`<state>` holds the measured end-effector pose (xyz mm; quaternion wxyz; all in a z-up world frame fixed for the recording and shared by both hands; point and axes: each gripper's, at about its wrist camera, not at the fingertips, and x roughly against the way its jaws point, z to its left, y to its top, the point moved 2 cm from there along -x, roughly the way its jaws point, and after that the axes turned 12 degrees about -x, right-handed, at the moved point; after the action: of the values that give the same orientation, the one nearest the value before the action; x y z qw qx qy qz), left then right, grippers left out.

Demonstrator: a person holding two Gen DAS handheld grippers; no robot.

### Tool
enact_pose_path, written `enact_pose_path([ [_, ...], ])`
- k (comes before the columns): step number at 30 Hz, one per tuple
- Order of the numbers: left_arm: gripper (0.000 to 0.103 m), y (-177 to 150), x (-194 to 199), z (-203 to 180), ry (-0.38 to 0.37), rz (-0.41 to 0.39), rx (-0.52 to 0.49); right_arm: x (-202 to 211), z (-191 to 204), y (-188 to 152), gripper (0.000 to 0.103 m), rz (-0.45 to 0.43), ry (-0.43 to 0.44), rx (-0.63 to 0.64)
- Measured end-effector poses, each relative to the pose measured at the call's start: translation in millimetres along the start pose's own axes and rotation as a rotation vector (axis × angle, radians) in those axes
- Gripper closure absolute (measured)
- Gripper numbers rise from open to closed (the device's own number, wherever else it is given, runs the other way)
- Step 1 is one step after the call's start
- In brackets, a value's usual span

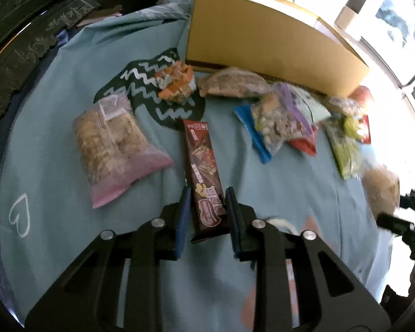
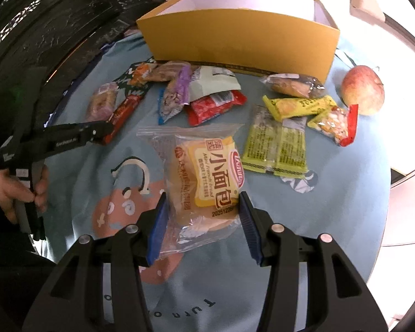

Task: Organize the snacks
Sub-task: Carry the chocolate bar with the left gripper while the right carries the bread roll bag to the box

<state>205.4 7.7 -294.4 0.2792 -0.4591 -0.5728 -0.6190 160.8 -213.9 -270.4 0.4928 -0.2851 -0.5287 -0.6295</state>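
Observation:
A long brown chocolate bar [image 1: 204, 171] lies on the blue cloth. My left gripper [image 1: 207, 207] is shut on the bar's near end, its blue pads against both edges. In the right wrist view the same left gripper [image 2: 108, 132] reaches in from the left, in a person's hand [image 2: 19, 191], with the bar [image 2: 124, 108] at its tip. My right gripper [image 2: 202, 215] is shut on a yellow mini bread [image 2: 207, 174] inside a clear zip bag. The open yellow box [image 2: 240, 41] stands at the back of the table.
Several snack packs lie between me and the box: a pink-edged biscuit bag [image 1: 110, 144], an orange pack [image 1: 177, 83], a blue-edged nut bag [image 1: 276, 127], red [image 2: 213, 105] and green [image 2: 274, 144] packs. An apple [image 2: 363, 92] sits at the right. Dark carved furniture [image 2: 41, 27] stands at the left.

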Motion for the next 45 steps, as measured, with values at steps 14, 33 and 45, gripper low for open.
enact_pose_path([
  [14,0.079,0,-20,-23,0.050,0.005,-0.114,-7,-1,-14,0.053,0.050,-0.035,0.004],
  [33,0.079,38,80,-57,-0.087,-0.228,-0.173,43,6,20,0.053,-0.095,0.021,-0.032],
  [45,0.079,105,130,-74,-0.069,-0.381,-0.214,128,7,96,0.053,-0.307,0.037,-0.025],
])
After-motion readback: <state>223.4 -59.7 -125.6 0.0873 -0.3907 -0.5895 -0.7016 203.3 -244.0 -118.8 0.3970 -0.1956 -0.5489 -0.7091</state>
